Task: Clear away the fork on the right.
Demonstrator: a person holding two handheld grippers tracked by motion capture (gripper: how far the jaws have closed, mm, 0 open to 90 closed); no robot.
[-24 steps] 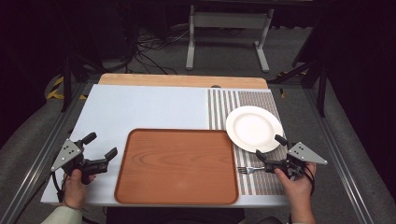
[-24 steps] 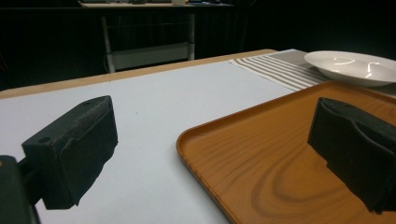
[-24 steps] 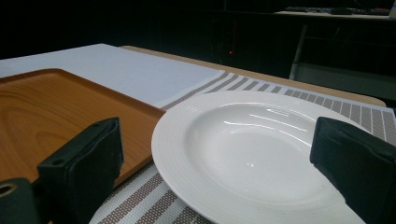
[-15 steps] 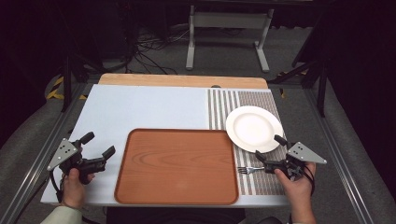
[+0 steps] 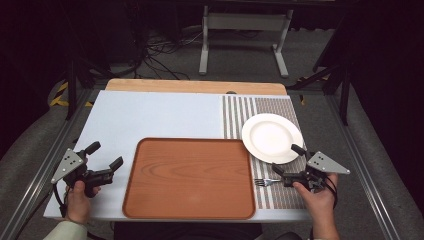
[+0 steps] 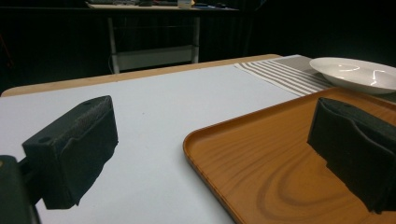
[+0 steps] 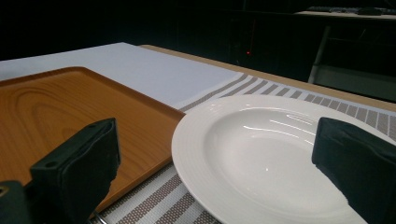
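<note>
The table (image 5: 150,107), covered in pale blue, stretched out ahead of both grippers. The wooden tray (image 5: 190,177) lay between them, its near left edge just beside the left gripper (image 5: 104,162) and its right edge close to the right gripper (image 5: 285,162). A striped placemat (image 5: 240,107) ran under the right gripper and on beyond it. The white plate (image 5: 272,137) sat on that mat just ahead of the right gripper, touching or slightly overlapping the tray's far right corner; in the right gripper view the plate (image 7: 261,154) lay straight ahead between the spread jaws, which held nothing. The left gripper's jaws also stood wide apart and empty, one over the bare tabletop and one over the tray (image 6: 280,172). The fork (image 5: 267,182) lay on the mat just beside the tray, right at the near jaw of the right gripper, tines pointing toward the tray; whether that jaw touched it could not be told.
</note>
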